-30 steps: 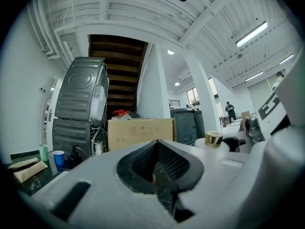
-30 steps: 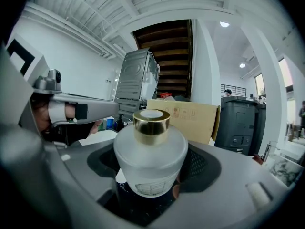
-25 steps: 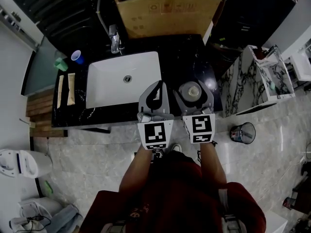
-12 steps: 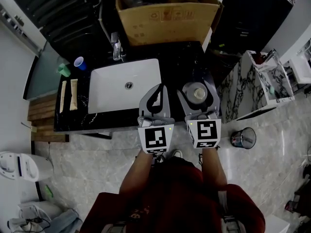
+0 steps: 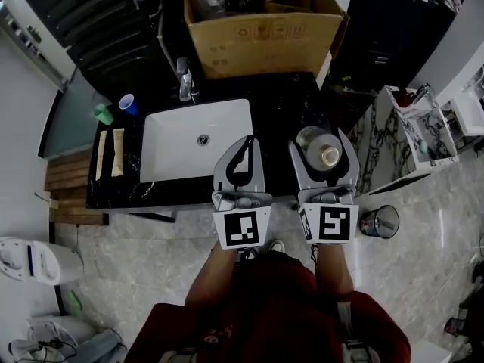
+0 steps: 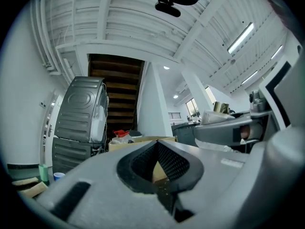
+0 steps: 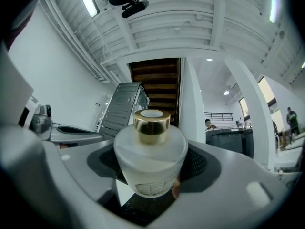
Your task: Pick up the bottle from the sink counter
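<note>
A frosted white bottle (image 5: 321,152) with a gold cap sits between the jaws of my right gripper (image 5: 322,147), which is shut on it over the right end of the black counter (image 5: 280,104). In the right gripper view the bottle (image 7: 151,159) fills the gap of the right gripper (image 7: 152,178), with speckled counter showing just under it; whether it touches the counter I cannot tell. My left gripper (image 5: 243,144) hovers at the counter's front edge beside the sink, shut with nothing in it. Its pads meet in the left gripper view (image 6: 159,171).
A white sink basin (image 5: 197,138) with a faucet (image 5: 184,78) lies left of the grippers. A cardboard box (image 5: 261,21) stands behind the counter. A blue cup (image 5: 127,104), a green cup (image 5: 102,113) and two tan packets (image 5: 110,151) sit at the left end. A marble cabinet (image 5: 401,134) and a bin (image 5: 378,221) stand to the right.
My right gripper has carried the bottle to the right and nearer the counter's front edge. The left gripper has stayed shut in about the same place.
</note>
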{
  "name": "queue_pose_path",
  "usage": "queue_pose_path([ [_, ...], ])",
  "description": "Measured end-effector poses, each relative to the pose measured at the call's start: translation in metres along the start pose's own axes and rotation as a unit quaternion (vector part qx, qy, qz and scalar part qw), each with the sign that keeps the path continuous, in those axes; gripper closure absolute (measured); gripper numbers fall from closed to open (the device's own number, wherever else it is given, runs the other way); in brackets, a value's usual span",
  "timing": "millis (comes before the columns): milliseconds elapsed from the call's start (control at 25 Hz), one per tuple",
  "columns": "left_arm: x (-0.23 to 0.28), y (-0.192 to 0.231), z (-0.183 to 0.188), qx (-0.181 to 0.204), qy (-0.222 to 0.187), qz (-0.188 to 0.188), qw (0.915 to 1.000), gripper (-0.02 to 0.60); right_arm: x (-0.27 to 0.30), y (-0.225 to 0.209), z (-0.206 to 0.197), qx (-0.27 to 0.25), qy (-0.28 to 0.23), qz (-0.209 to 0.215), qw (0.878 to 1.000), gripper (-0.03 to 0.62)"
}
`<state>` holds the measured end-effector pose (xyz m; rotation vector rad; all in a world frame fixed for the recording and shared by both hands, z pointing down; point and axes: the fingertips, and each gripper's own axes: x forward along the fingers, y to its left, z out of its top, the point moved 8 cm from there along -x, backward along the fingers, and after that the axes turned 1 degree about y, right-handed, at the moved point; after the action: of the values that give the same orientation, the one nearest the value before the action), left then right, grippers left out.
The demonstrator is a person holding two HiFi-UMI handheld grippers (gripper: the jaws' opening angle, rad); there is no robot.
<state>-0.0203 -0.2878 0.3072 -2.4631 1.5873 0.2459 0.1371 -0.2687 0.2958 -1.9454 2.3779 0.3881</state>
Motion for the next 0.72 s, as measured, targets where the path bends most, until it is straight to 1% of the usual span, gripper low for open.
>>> queue_pose_path([
  [80, -0.002, 0.0, 0.002, -0.005, -0.005, 0.004, 1.0, 0.578, -0.002, 0.0, 0.004, 0.0, -0.009, -0.004, 1.0, 0.255],
  [280, -0.011, -0.003, 0.007, 0.002, -0.02, 0.009, 0.9998, 0.578, -0.006, 0.0, 0.008, 0.015, -0.024, -0.001, 1.0, 0.255],
  [480, -0.011, -0.004, 0.007, 0.004, -0.024, 0.004, 0.9997, 0.578, -0.006, 0.004, 0.006, 0.008, -0.022, -0.002, 1.0, 0.255],
  [720, -0.014, -0.002, 0.007, 0.003, -0.025, 0.006, 0.9997, 0.578, -0.007, 0.006, 0.008, 0.011, -0.02, 0.001, 1.0, 0.255],
])
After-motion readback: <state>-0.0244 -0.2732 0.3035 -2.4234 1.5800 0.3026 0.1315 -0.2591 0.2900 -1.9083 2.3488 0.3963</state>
